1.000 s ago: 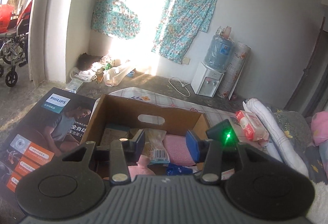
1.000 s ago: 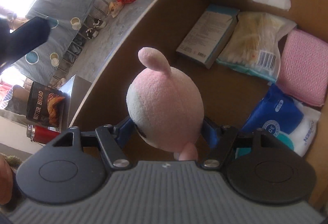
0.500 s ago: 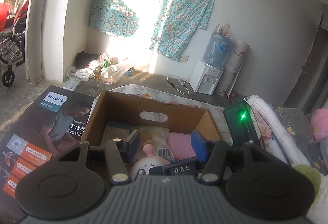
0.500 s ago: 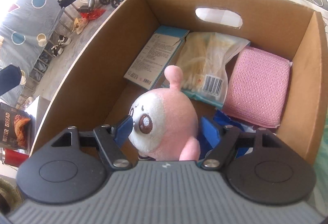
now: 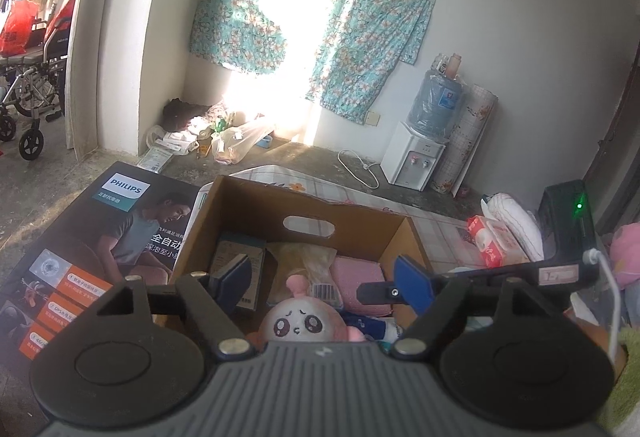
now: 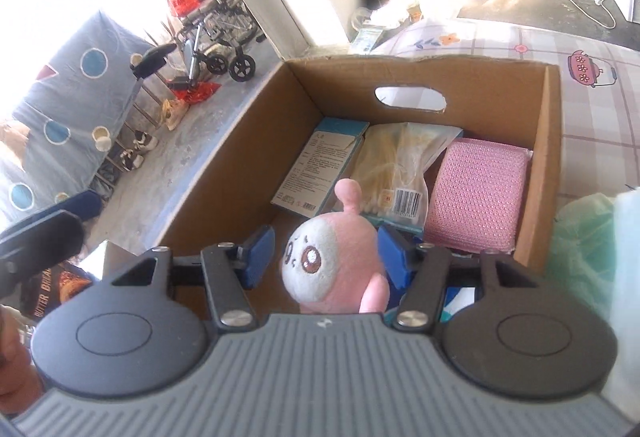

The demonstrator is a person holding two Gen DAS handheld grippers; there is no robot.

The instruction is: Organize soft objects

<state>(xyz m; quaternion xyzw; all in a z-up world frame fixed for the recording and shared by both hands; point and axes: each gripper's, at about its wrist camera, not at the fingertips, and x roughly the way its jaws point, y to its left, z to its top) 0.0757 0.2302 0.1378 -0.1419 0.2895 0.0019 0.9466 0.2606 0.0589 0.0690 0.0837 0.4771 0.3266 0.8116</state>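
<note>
A pink and white plush (image 6: 336, 257) stands upright on the floor of a cardboard box (image 6: 240, 157), near its front wall. My right gripper (image 6: 327, 255) hovers above and behind the plush with its jaws closing. The plush shows between the blue pads (image 6: 260, 257), with a gap on its left side, so it is not gripped. In the left wrist view the same plush (image 5: 300, 321) faces the camera inside the box (image 5: 248, 213). My left gripper (image 5: 322, 283) is over the box's near edge, jaws opening, with nothing between them.
The box also holds a blue and white carton (image 6: 320, 165), a barcoded bag (image 6: 396, 165), a pink knitted pad (image 6: 476, 193) and a blue packet (image 5: 372, 325). A Philips box (image 5: 100, 237) lies left of it. A tissue pack (image 5: 492, 241), white roll (image 5: 516, 217) and green cloth (image 6: 580, 237) lie right.
The right gripper brought the plush down into the box, let it go, and pulled back and up. The left gripper's jaws have spread wider; that hand stayed in place.
</note>
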